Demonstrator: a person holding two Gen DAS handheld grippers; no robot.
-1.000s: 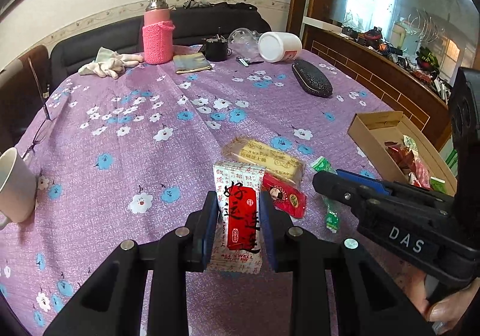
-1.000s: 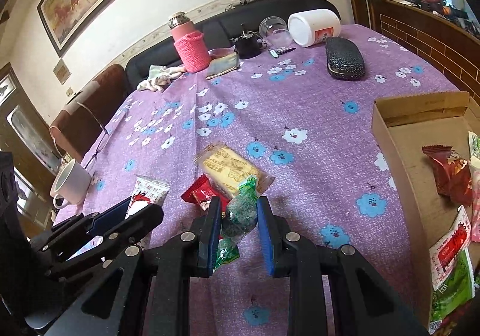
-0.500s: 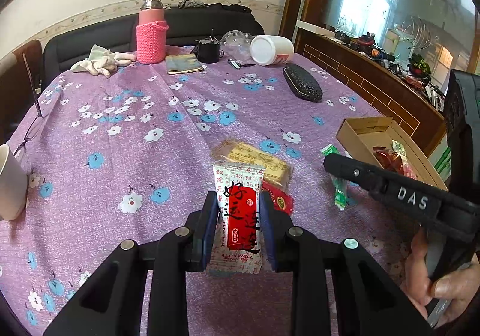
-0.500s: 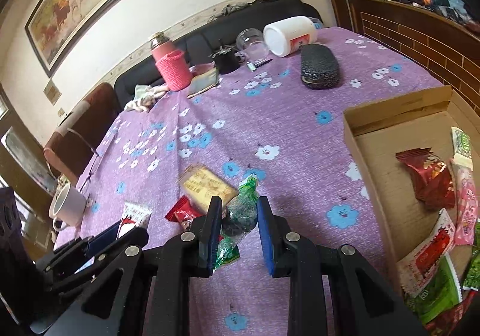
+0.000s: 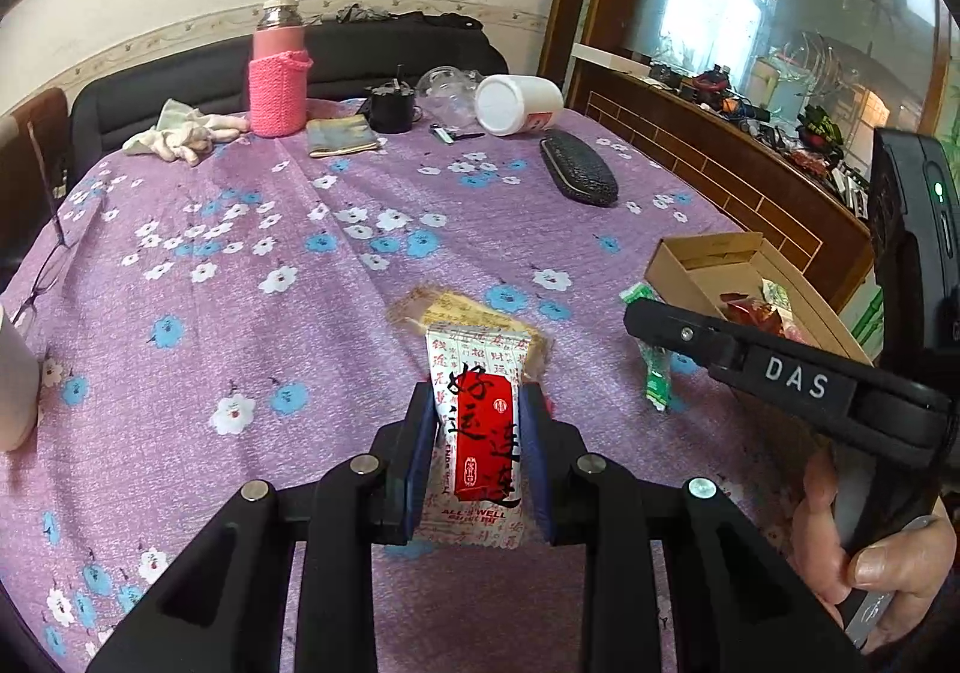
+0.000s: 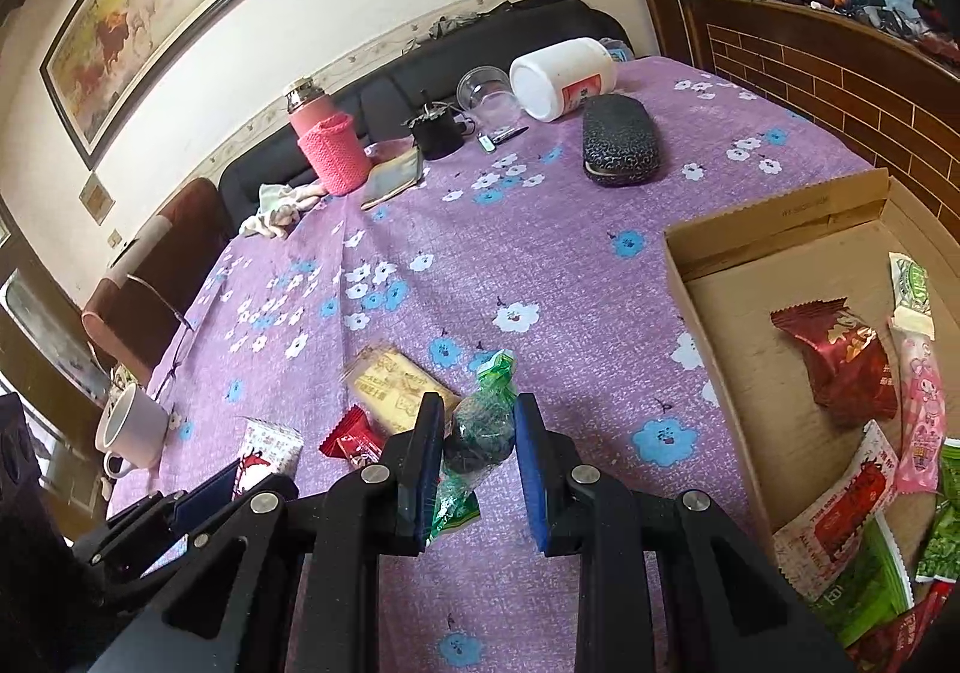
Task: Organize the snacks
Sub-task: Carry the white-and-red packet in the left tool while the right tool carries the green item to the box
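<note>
Right gripper [image 6: 471, 445] w/ green packet [image 6: 480, 424] shifted nearer cardboard box [image 6: 708, 325] rim.

Purple floral tablecloth [image 6: 570, 265] carries cardboard box [image 6: 774, 229], beige snack packet [image 6: 396, 382], mug [image 6: 129, 427].

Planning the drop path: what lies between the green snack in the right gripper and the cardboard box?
Only bare purple flowered tablecloth between the green snack packet and cardboard box, per the right wrist view.

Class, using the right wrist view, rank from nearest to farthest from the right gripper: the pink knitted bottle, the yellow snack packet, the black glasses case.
From the right gripper:
1. Yellow snack packet, just ahead, left.
2. Black glasses case, far, right.
3. Pink knitted bottle, far edge, left.
</note>
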